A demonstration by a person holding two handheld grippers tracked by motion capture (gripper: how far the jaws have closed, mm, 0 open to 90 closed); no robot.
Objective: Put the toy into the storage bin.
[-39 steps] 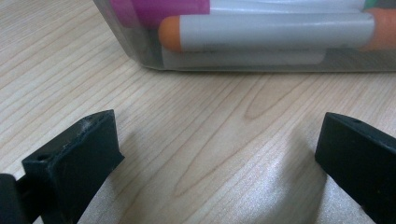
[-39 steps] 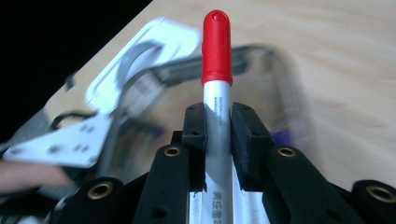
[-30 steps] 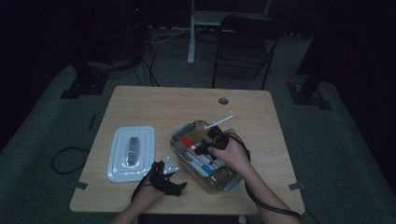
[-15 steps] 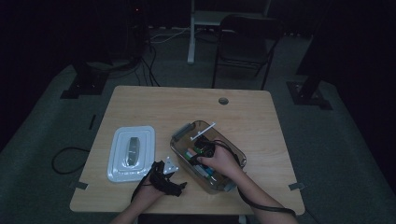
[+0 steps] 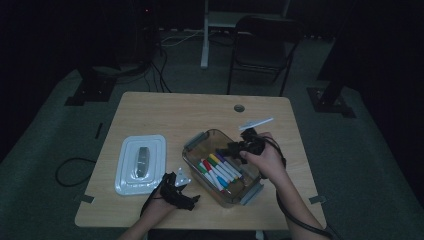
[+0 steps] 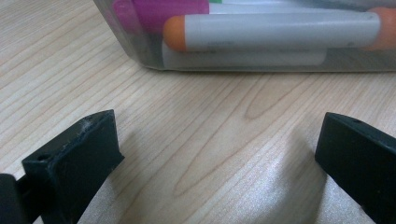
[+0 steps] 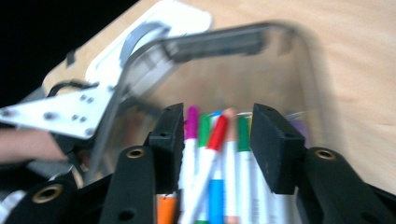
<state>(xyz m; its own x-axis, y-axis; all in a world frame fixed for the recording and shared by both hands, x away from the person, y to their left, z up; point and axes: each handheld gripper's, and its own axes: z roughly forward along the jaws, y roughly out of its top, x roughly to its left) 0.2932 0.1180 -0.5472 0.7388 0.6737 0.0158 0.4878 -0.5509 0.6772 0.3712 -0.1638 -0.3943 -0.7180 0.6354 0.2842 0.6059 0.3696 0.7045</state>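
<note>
One clear container (image 5: 197, 141), several markers (image 5: 218, 169), one white lid (image 5: 131, 169)

The pale, matt wood-grain table (image 6: 196, 140) carries a clear, glossy plastic box (image 5: 197, 142) of smooth plastic markers (image 5: 220, 170), beside it a white glossy plastic lid (image 5: 127, 175), near matt black tongs (image 6: 210, 154).

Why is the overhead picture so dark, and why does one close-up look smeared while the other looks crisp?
High view: the room is dim, only the table and the markers catch light. Right gripper view: motion blur smears the clear container and the white lid; the right tongs stay fairly sharp. Left gripper view: the wood grain is crisp, with soft shadows beside the left tongs.
</note>
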